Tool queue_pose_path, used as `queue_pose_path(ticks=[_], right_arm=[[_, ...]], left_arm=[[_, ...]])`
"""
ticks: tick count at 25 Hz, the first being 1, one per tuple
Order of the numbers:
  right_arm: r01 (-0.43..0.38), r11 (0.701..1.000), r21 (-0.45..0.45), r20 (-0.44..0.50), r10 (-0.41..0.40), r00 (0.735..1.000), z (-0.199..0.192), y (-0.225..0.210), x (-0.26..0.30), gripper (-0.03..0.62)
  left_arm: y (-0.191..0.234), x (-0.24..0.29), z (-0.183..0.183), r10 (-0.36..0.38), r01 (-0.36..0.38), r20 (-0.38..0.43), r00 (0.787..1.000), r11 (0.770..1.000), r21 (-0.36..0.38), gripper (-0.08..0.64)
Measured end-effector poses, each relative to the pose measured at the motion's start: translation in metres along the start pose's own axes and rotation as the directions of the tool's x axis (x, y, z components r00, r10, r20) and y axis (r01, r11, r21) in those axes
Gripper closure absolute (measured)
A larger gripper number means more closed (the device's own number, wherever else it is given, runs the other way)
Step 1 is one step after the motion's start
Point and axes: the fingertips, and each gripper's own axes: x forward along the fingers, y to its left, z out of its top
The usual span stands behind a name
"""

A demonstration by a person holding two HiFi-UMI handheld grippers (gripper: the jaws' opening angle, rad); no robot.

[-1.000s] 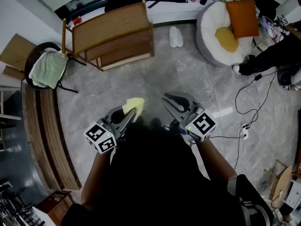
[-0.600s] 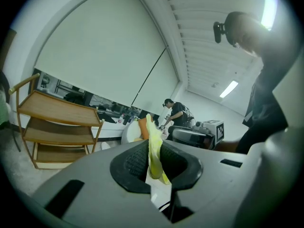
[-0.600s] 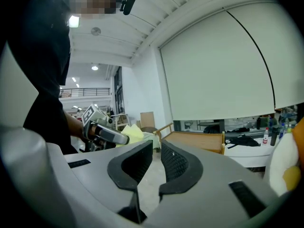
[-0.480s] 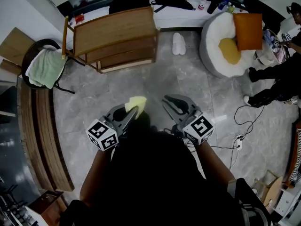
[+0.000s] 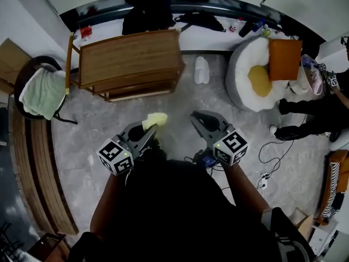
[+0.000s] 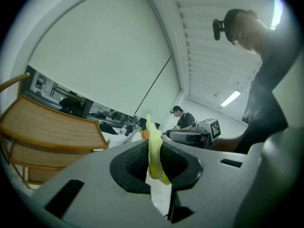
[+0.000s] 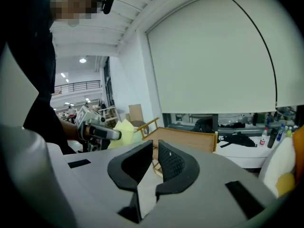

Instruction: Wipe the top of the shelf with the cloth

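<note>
The shelf (image 5: 131, 56) stands ahead, well apart from both grippers, its top not yet reached. The right gripper (image 5: 197, 117) is empty, jaws slightly apart, kept free. The left gripper (image 5: 150, 130) clamps the yellow cloth (image 5: 156, 119), whose free end protrudes forward, ready for wiping.

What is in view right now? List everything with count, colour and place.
brown wooden shelf: one, ahead, against the far ledge
yellow cloth: one, clamped in the left gripper
black chair: one, left of the shelf, green towel draped on it
white beanbag: one, right of the shelf
orange cushion: one, on the beanbag
yellow cushion: one, on the beanbag
white slippers: a pair, on the floor between shelf and beanbag
black bag: one, on the far ledge
left gripper: grey, shut on the cloth
right gripper: grey, jaws narrowly apart, empty
</note>
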Motion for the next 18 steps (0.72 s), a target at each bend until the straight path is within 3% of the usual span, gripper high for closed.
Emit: queue_pose_path(ticks=[8, 18], right_arm=[[0.030, 0.999, 0.027, 0.005, -0.030, 1.000, 0.047, -0.060, 0.059, 0.549], [-0.070, 0.997, 0.025, 0.008, 0.069, 0.998, 0.049, -0.150, 0.112, 0.549]], left_arm=[[0.077, 0.032, 0.044, -0.026, 0.024, -0.037, 0.999, 0.998, -0.055, 0.526], [0.132, 0.100, 0.054, 0.047, -0.054, -0.066, 0.997, 0.993, -0.103, 0.526]])
